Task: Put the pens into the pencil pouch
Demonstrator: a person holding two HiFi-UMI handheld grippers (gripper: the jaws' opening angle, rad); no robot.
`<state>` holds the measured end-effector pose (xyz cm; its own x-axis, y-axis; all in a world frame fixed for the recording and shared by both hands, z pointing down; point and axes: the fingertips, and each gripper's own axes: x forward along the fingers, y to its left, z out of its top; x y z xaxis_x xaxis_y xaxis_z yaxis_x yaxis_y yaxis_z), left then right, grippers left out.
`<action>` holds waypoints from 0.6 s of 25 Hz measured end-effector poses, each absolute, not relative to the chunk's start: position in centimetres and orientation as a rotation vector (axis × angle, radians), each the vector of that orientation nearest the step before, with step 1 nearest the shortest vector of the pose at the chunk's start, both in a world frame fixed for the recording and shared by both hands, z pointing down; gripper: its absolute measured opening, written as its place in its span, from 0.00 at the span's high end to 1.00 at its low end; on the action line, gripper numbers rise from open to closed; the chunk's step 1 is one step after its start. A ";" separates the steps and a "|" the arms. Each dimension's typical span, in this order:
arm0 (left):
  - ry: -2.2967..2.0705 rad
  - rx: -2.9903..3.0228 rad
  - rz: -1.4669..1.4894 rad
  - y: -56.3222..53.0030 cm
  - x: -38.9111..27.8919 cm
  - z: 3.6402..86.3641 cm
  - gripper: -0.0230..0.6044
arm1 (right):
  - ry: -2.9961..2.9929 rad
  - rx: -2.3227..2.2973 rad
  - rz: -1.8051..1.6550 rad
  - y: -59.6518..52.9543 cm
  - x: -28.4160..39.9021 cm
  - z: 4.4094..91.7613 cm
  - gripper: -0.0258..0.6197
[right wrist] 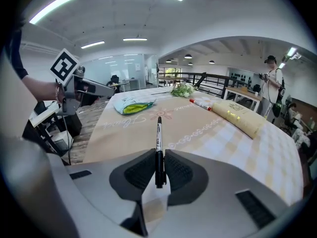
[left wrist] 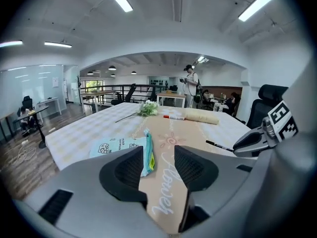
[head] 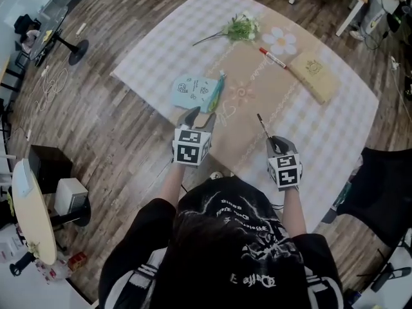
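Right jaws: nearly shut, pinching the black pen by its rear end. Most of the barrel sticks out ahead of the right gripper, above the table.
Pencil pouch: the light blue pencil pouch lies flat on the tablecloth. Its green zip edge is turned toward the tan runner, and a yellow-green gap there looks like the mouth.
Red pen: the red pen lies on the runner at the far side, well apart from the pouch and not yet picked up.
Left jaws: apart with nothing between them. The left gripper is just short of the pouch's near corner, and I cannot tell whether it touches.
Around: a flower sprig lies beyond the pouch, and a tan book lies beside the red pen.
Step, as I judge it: carry the held pen to the mouth while the left gripper steadies the pouch.
Risk, pen swivel: the grip is at one end, so any nudge of the tip on fabric could pivot or drop the pen.
Risk, pouch slide: the limp pouch is unheld, so a push from the tip may shove it along the cloth.
Risk, shallow mouth: the gap looks narrow, so a flat approach could skate over the zip.
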<state>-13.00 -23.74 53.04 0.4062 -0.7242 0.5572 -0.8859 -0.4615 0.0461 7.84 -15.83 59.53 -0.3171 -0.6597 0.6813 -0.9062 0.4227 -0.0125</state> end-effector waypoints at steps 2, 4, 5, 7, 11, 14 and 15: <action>-1.348 2.334 0.734 -24.9 -12.3 54.1 0.68 | -2.087 1.322 0.539 -15.4 7.8 59.2 0.86; -1.332 2.317 0.776 -26.1 -11.9 55.0 0.68 | -2.092 1.319 0.544 -14.9 7.8 59.0 0.86; -1.331 2.308 0.793 -26.6 -11.8 55.5 0.68 | -2.087 1.321 0.548 -14.6 7.9 59.0 0.86; -1.329 2.309 0.828 -27.5 -11.4 56.2 0.68 | -2.075 1.337 0.564 -14.0 8.3 58.9 0.86; -1.341 2.333 0.928 -29.2 -11.0 57.5 0.68 | -2.045 1.381 0.594 -13.1 9.4 58.9 0.86; -1.349 2.326 1.009 -30.1 -11.2 58.4 0.68 | -2.023 1.396 0.577 -12.6 10.0 58.8 0.86; -1.343 2.327 1.042 -30.3 -11.2 58.8 0.68 | -2.017 1.401 0.574 -12.5 10.2 58.7 0.86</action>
